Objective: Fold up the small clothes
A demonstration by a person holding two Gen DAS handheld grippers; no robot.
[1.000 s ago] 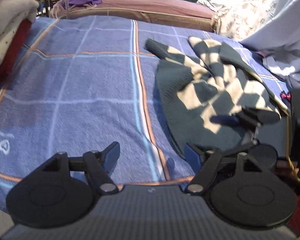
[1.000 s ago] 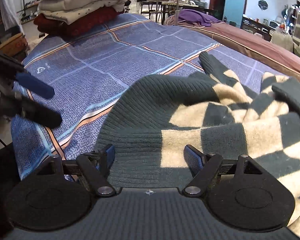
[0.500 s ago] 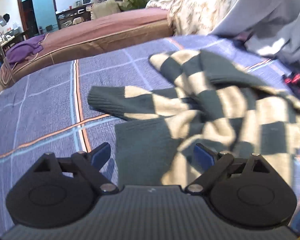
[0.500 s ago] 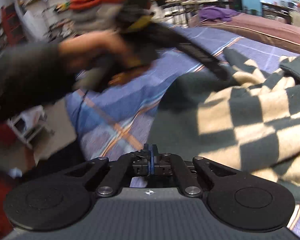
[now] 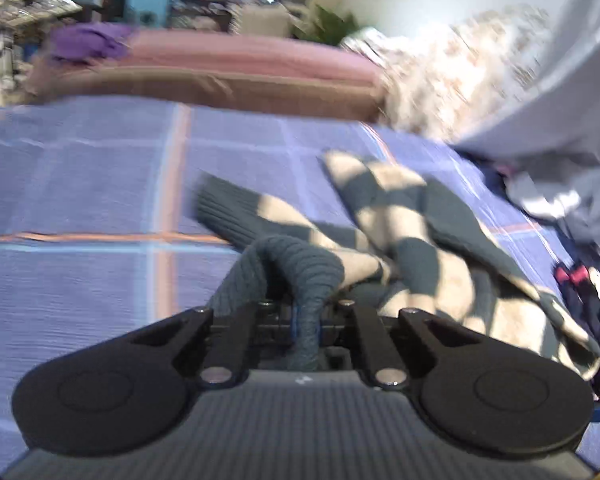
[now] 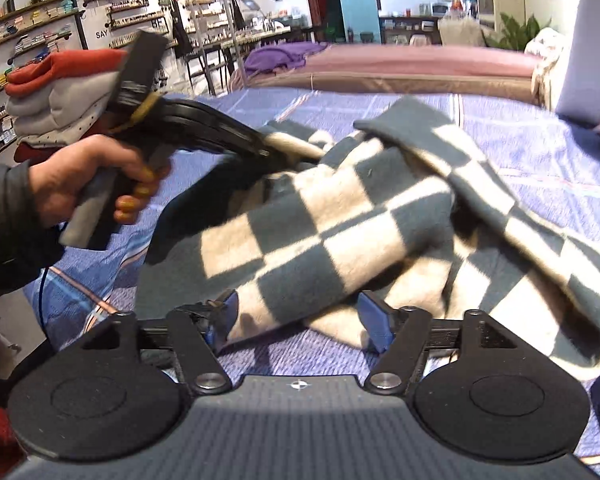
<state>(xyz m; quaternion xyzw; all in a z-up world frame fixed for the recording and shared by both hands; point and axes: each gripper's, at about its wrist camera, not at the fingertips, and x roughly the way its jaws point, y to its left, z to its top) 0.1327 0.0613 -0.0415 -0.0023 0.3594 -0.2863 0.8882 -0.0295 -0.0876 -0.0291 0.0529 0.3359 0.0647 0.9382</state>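
Observation:
A dark green and cream checkered sweater (image 6: 340,216) lies crumpled on the blue plaid bed cover (image 6: 540,160). My left gripper (image 5: 306,320) is shut on the sweater's dark ribbed hem (image 5: 300,268), which bunches up between its fingers. In the right wrist view the left gripper (image 6: 260,148) lifts that edge above the bed, held by a hand. My right gripper (image 6: 300,316) is open, its blue-padded fingers on either side of a hanging fold of the sweater, low over the bed cover.
A stack of folded clothes (image 6: 60,96) in red, grey and cream sits at the bed's far left. A pink-covered bed (image 5: 240,68) lies behind. Grey and floral fabrics (image 5: 540,100) pile at the right, with dark garments (image 5: 580,288) at the bed's right edge.
My left gripper closed on the sweater's hem and lifted it. My right gripper, shut half a second ago, has opened around a fold of the sweater.

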